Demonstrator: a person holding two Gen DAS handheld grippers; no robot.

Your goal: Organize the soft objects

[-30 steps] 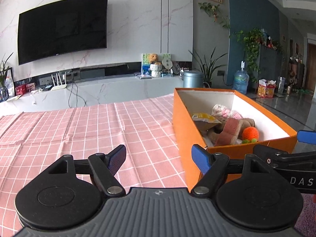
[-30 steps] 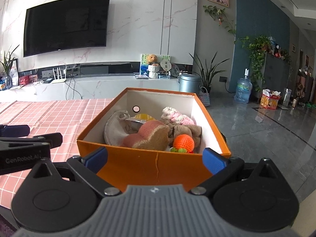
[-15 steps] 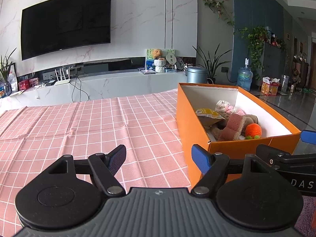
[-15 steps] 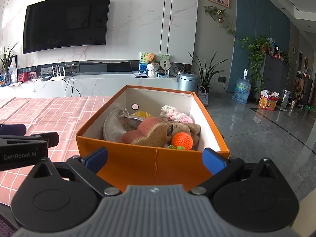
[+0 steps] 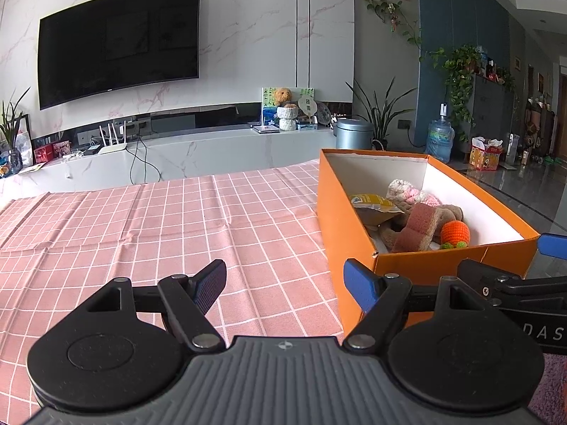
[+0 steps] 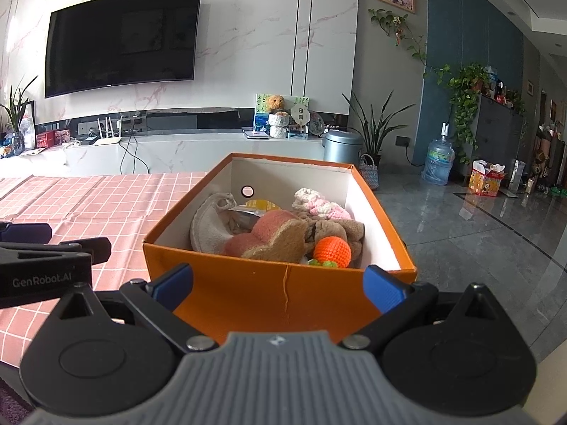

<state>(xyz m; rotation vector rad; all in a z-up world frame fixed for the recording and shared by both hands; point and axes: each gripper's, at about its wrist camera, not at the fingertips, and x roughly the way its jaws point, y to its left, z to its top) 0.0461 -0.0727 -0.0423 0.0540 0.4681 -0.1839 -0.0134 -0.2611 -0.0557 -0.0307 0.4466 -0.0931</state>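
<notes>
Left tool [image 5: 285,278]: I see it open, empty, lower centre.
Right tool [image 6: 278,281]: open, empty.
Orange box [image 6: 276,294]: soft toys inside, centre.

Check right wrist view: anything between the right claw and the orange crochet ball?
Only the orange box's near wall lies between the open right claw and the crochet ball.

A table under a pink checked cloth [image 5: 149,233] carries an orange box [image 6: 269,294] at its right end, seemingly near the edge. The rest of the cloth is creased, with only fold lines showing.
</notes>
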